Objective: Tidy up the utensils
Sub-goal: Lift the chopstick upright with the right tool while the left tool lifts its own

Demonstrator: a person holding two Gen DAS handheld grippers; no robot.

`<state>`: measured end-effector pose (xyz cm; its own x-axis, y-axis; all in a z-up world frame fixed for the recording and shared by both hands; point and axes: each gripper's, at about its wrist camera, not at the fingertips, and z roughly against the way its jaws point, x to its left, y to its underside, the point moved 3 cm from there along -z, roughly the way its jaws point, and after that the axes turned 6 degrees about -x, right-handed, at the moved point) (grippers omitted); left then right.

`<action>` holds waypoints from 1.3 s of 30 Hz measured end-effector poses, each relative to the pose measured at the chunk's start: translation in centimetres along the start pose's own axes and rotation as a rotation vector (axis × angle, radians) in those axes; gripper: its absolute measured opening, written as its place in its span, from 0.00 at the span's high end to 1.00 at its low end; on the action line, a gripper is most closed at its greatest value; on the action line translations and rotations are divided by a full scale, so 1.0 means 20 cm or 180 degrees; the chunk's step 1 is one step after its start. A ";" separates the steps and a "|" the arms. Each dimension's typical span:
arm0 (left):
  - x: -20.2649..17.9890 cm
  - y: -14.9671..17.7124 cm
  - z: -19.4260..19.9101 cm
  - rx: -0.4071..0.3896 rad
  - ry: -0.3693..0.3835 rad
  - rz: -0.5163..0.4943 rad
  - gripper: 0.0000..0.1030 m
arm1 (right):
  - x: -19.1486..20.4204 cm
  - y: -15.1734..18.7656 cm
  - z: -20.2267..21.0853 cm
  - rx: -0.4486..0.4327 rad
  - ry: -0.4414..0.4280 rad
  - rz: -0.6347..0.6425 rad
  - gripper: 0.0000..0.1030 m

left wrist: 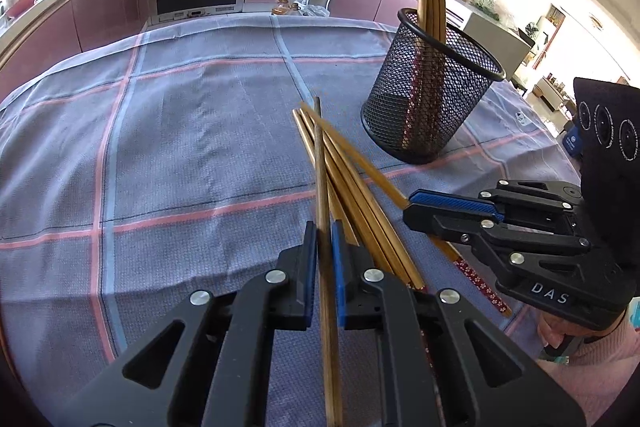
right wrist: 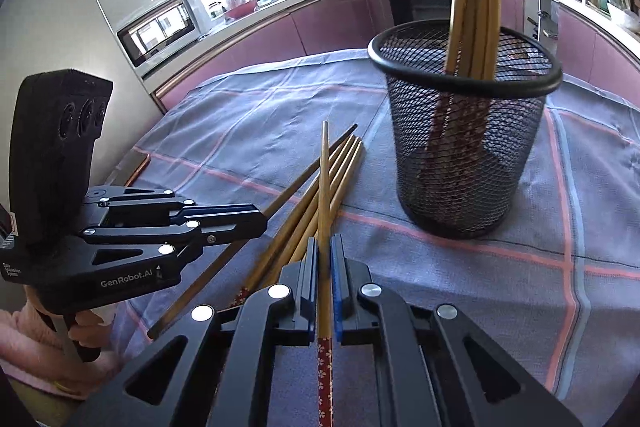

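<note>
Chopsticks (left wrist: 362, 195) — one per gripper

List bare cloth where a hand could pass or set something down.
Free: the wide cloth left of the loose chopsticks, out to the far table edge by the oven; also the strip right of the mesh cup in the right wrist view. Crowded: between cup and chopsticks, where the left claw and right claw each grip one.

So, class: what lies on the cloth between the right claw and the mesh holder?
Only bare checked cloth: the right wrist view shows nothing lying between right claw and mesh holder.
</note>
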<state>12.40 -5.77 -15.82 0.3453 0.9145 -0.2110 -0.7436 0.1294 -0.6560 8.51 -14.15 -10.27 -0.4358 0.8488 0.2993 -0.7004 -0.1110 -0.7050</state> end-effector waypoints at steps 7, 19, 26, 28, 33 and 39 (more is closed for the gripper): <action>0.00 0.01 -0.02 0.0080 0.0032 -0.0043 0.92 | 0.01 0.00 -0.03 0.0051 0.0010 0.0008 0.95; 0.00 -0.04 -0.09 0.0157 0.0095 -0.0102 0.92 | -0.04 -0.02 -0.09 0.0116 -0.0077 -0.0096 0.93; 0.00 -0.04 -0.08 0.0109 0.0097 -0.0025 0.92 | -0.04 -0.02 -0.04 0.0028 -0.0119 -0.0108 0.94; 0.00 -0.05 -0.06 0.0079 0.0103 -0.0021 0.92 | -0.04 -0.03 -0.01 -0.0019 -0.0125 -0.0088 0.94; -0.01 -0.07 0.02 -0.0044 0.0170 -0.0019 0.92 | -0.01 -0.07 0.07 -0.0170 -0.0151 -0.0040 0.94; -0.04 -0.12 0.14 -0.0213 0.0292 -0.0032 0.92 | 0.00 -0.11 0.16 -0.0319 -0.0154 -0.0019 0.94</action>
<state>12.25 -5.68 -12.02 0.4058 0.8739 -0.2675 -0.7009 0.1097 -0.7047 8.21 -15.50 -6.62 -0.4602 0.8231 0.3327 -0.6442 -0.0517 -0.7631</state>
